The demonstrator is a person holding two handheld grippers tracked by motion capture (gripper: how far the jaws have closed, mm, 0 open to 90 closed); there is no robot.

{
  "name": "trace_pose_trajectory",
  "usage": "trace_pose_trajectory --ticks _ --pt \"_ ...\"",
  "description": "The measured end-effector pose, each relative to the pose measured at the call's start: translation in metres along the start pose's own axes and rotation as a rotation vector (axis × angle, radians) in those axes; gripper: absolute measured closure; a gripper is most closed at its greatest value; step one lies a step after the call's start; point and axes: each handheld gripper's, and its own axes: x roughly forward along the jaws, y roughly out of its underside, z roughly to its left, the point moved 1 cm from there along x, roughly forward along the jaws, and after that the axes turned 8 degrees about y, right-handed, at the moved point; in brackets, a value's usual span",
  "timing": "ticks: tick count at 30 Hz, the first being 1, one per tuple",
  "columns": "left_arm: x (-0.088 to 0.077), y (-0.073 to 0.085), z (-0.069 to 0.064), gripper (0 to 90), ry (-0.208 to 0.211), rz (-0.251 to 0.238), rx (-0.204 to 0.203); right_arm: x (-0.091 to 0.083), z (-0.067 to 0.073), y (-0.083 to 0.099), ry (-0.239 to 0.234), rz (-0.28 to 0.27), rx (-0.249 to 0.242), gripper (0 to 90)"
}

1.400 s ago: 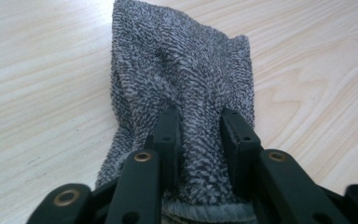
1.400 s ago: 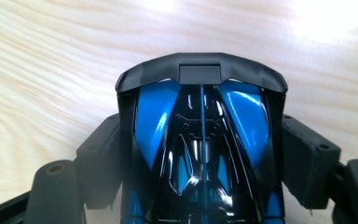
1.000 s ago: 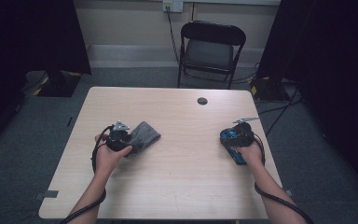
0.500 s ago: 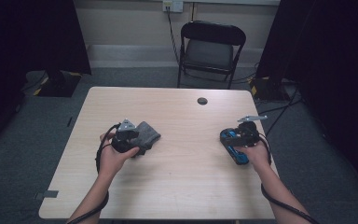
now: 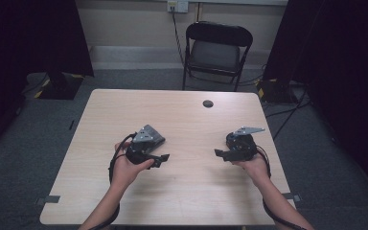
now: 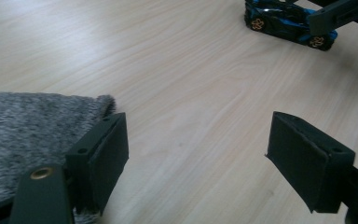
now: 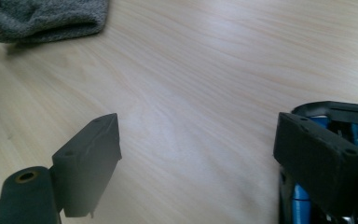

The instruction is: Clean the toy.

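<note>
Cloth and car both lie loose on the table.

My left gripper has just opened wide beside the grey cloth; my right gripper gapes, empty, beside the blue toy car. I'd centre the jaws before closing.

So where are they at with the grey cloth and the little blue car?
Nothing looks finished. The grey cloth lies on the table beside the left gripper, whose jaws have just been opening with nothing between them. The blue toy car sits by the right gripper, also open and empty. Any handling of either remains, I'd guess.
</note>
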Motion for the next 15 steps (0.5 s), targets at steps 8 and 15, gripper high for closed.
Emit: trace_pose_trajectory --ticks 8,15 --pt "0.012 0.007 -0.016 20.2 0.042 0.027 0.02 -0.001 0.017 0.008 -0.044 0.001 -0.036 13.8" --pt "0.025 0.014 -0.029 19.9 0.078 0.062 0.049 -0.002 0.032 0.015 -0.065 0.002 -0.076 13.9"
